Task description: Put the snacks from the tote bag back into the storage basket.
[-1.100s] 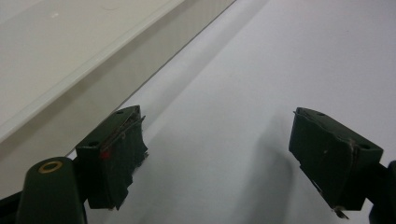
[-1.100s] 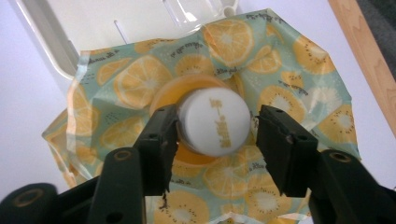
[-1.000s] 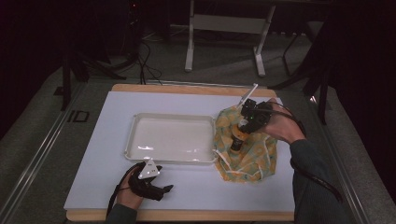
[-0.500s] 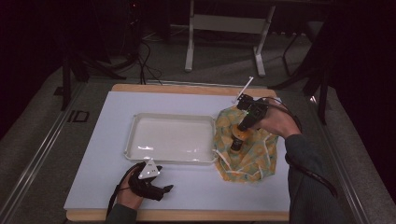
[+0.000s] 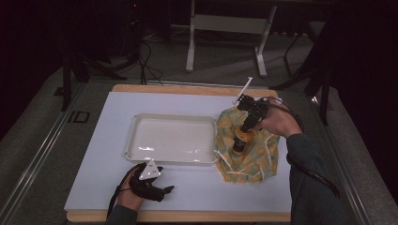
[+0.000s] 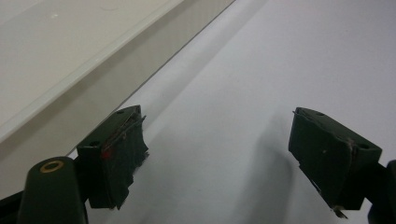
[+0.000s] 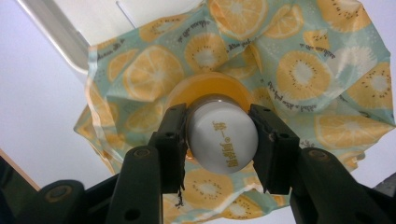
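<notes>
An orange juice bottle (image 5: 240, 139) with a white cap (image 7: 223, 137) stands over a fruit-print cloth bag (image 5: 248, 154) at the right of the table. My right gripper (image 7: 219, 140) is shut on the bottle just below its cap, and in the high view that gripper (image 5: 246, 126) points down at it from above. The bag (image 7: 299, 70) spreads out under the bottle. My left gripper (image 5: 162, 190) rests near the table's front edge, open with nothing between its jaws. In the left gripper view the left gripper (image 6: 215, 154) hovers over bare white table.
A white tray (image 5: 136, 140) lies in the middle of the table, its right rim touching the bag. Its rim (image 6: 84, 70) runs just beside my left gripper. White drawstrings (image 5: 234, 171) trail off the bag. A white stick (image 5: 244, 89) lies at the back edge.
My right gripper has come a little forward and lower over the bag with the bottle in it. The left gripper has not moved.
</notes>
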Available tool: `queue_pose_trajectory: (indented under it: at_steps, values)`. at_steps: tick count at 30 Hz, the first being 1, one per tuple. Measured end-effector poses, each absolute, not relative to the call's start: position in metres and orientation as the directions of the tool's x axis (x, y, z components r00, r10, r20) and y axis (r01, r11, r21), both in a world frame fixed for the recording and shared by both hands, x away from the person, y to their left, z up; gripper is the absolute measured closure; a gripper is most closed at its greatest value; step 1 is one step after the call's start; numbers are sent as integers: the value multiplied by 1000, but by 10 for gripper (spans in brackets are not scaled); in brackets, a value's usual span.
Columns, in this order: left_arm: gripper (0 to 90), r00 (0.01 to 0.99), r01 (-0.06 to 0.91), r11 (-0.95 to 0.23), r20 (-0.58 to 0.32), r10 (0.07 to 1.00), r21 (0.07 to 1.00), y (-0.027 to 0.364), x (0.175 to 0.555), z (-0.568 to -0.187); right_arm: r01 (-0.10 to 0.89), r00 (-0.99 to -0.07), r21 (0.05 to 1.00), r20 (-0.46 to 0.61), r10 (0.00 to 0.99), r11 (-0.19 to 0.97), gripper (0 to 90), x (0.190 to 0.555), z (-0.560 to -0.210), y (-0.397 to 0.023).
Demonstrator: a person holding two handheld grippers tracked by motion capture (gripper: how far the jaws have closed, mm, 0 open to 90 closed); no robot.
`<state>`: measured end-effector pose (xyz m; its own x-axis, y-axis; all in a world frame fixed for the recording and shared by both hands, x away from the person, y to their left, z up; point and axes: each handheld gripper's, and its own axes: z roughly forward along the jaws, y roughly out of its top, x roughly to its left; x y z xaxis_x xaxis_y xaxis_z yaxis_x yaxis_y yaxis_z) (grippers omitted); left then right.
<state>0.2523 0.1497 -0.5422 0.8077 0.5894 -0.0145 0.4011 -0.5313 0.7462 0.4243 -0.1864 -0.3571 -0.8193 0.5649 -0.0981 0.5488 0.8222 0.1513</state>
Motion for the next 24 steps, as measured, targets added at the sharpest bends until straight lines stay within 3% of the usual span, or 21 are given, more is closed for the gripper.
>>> queue_pose_trajectory:
  at_steps: [24]
  values:
    - [186,808,397,-531,-11,589,749,150,252,-542,484,-852,194,-118,510,853,586,415,-340,-196]
